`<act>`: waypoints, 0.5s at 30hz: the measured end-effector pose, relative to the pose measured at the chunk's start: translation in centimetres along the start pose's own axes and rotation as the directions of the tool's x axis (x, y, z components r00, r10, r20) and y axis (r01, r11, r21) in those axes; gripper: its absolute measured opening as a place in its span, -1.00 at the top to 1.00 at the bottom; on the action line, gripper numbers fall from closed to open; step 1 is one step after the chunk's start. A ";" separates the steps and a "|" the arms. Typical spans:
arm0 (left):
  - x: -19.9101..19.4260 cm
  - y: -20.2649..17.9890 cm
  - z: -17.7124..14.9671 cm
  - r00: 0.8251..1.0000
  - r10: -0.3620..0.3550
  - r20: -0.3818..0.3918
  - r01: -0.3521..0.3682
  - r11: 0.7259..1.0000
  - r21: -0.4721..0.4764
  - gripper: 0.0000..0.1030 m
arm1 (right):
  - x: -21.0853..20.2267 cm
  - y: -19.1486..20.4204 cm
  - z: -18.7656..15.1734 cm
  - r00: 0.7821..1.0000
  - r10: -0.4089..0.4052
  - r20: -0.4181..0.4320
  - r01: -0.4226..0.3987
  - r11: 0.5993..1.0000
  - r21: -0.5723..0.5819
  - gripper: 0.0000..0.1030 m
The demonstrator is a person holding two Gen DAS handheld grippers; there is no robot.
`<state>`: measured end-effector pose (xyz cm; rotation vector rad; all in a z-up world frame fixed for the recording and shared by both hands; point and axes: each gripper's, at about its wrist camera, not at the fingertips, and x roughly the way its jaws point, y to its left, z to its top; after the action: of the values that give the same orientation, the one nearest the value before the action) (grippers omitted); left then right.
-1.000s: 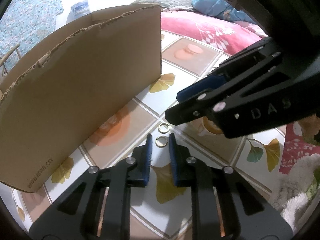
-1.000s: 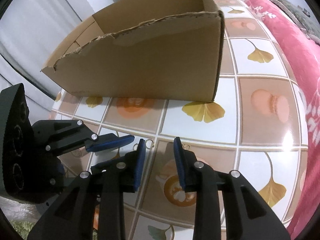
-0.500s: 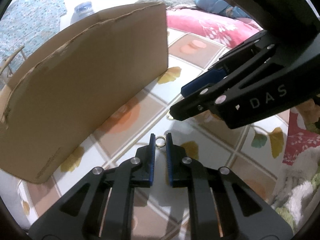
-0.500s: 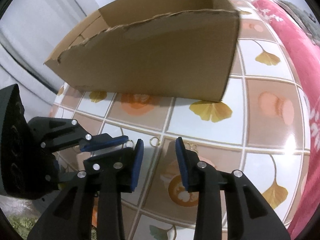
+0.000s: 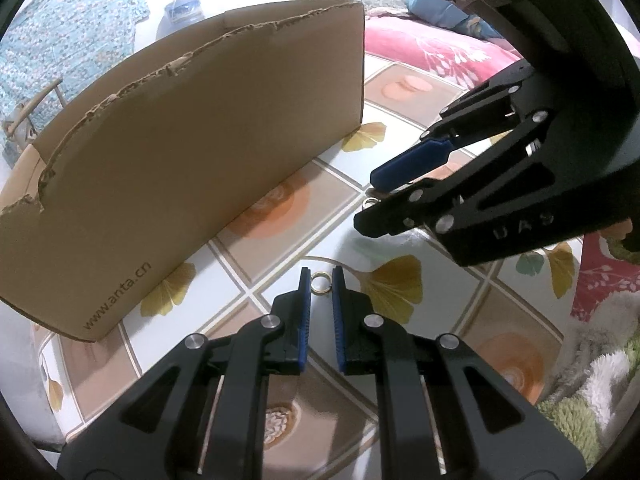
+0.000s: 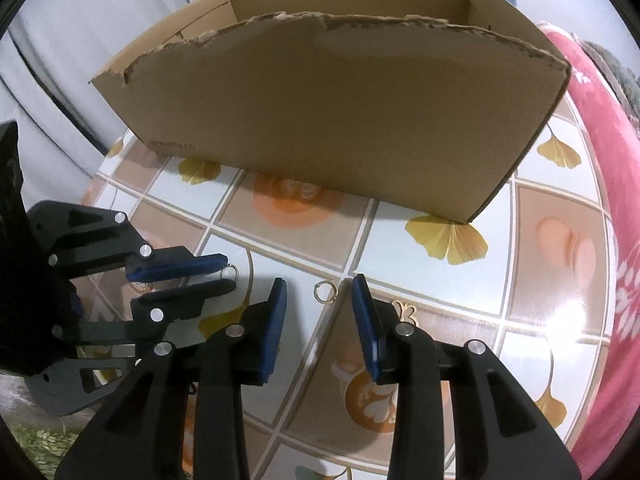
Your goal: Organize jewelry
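On the tiled tablecloth [image 6: 432, 300], just in front of the cardboard box [image 6: 328, 120], your left gripper [image 5: 319, 280] was clenched on a small gold ring [image 5: 320, 282] pinched at its fingertips. Your right gripper [image 6: 320, 292] stood released, blue pads apart, with a second gold ring [image 6: 325, 292] lying flat between and just ahead of them, untouched. A gold clover-shaped piece [image 6: 405, 312] lay beside its right finger.

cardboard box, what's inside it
Only the bare inner back wall and right side wall of the cardboard box show. Its front wall hides the bottom, so any contents cannot be seen.
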<state>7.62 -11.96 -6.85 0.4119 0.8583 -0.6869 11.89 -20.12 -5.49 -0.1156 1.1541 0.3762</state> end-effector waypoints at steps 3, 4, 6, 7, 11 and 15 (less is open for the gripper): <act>0.0 0.0 0.0 1.000 -0.001 0.001 0.001 1.000 -0.001 0.81 | 0.1 0.4 -0.1 1.000 -0.019 0.002 0.019 1.000 -0.021 0.34; 0.0 0.0 0.0 1.000 0.000 0.001 0.000 1.000 -0.001 0.81 | 0.2 0.6 -0.1 1.000 -0.026 0.002 0.026 0.999 -0.031 0.34; 0.0 0.0 0.0 1.000 -0.001 0.001 0.001 1.000 -0.002 0.81 | 0.4 1.1 -0.2 0.999 -0.041 0.003 0.041 0.998 -0.046 0.35; 0.0 0.0 0.0 1.000 0.000 0.001 0.000 1.000 -0.002 0.81 | 0.4 1.2 -0.2 0.999 -0.047 0.003 0.047 0.998 -0.053 0.36; 0.0 0.0 0.0 1.000 0.001 0.002 -0.001 1.000 -0.003 0.81 | 0.6 1.5 -0.2 0.998 -0.064 0.004 0.064 0.996 -0.064 0.43; -0.1 0.1 0.0 1.000 0.002 0.002 -0.002 1.000 -0.002 0.81 | 0.7 1.6 -0.2 0.998 -0.068 0.003 0.068 0.996 -0.057 0.54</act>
<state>7.63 -11.89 -6.81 0.4105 0.8566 -0.6847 11.46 -18.54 -6.05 -0.2039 1.1356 0.3487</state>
